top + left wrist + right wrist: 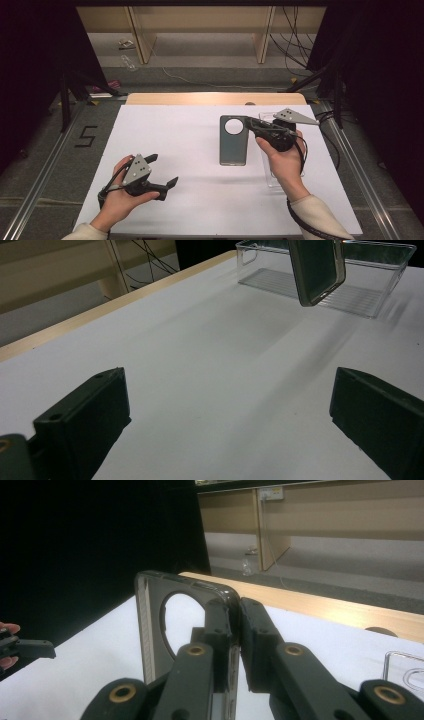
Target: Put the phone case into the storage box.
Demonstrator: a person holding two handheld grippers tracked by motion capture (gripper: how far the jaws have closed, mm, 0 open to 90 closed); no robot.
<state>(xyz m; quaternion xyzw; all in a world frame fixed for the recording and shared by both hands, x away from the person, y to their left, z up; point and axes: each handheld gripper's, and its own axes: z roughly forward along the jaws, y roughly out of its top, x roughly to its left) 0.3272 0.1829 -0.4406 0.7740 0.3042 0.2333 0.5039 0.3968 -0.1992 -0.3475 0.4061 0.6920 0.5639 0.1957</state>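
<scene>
A dark grey phone case (233, 141) with a round camera hole is held up over the white table sheet (190, 150), right of centre. My right gripper (250, 123) is shut on the case's top edge; in the right gripper view the jaws pinch the case rim (231, 611). In the left gripper view the phone case (316, 270) hangs in front of a clear plastic tray (360, 295). My left gripper (162, 170) stands open near the table's front left, nothing between its fingers (85, 420).
The clear plastic tray (272, 172) lies on the sheet under my right hand, near the right edge. A wooden table edge (215, 98) runs along the back. Beyond it are floor cables (295, 45) and shelving legs.
</scene>
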